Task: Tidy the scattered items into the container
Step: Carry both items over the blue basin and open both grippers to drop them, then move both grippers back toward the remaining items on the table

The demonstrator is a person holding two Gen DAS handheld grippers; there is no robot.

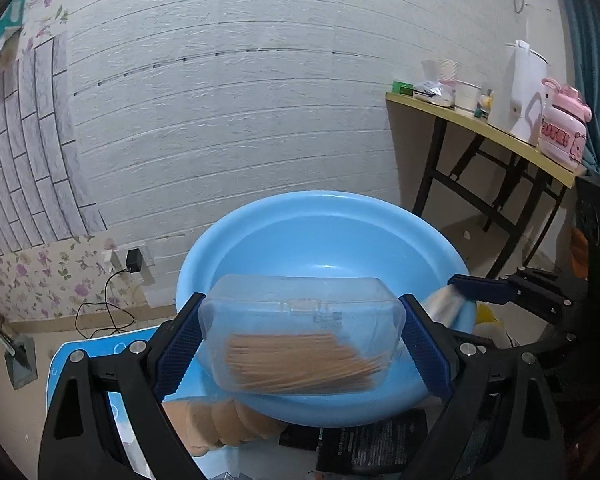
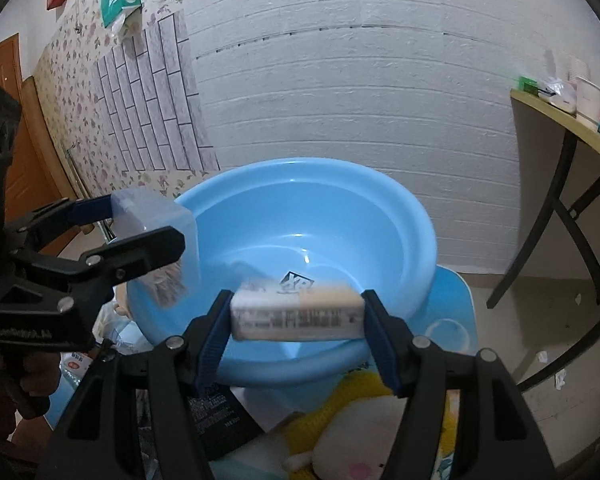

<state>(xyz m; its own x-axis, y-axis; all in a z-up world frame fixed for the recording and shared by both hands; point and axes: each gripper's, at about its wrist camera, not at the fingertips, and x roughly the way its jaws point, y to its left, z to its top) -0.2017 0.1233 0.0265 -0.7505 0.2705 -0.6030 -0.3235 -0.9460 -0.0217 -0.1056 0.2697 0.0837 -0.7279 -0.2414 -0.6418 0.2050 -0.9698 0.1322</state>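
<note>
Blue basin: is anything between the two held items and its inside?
Nothing visible blocks either. The left tongs grip the clear toothpick box and the right tongs grip the small white packet, both at the near rim of the blue basin, whose visible interior looks bare.

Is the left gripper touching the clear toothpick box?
Touching. The left wrist view shows both blue pads of the left gripper pressed against the ends of the clear toothpick box.

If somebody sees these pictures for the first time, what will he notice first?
The big round light-blue plastic basin fills the middle. Over its near rim, the left hand-held gripper clamps a clear plastic box of thin wooden sticks, and the right hand-held gripper clamps a small white-and-beige printed packet.
</note>
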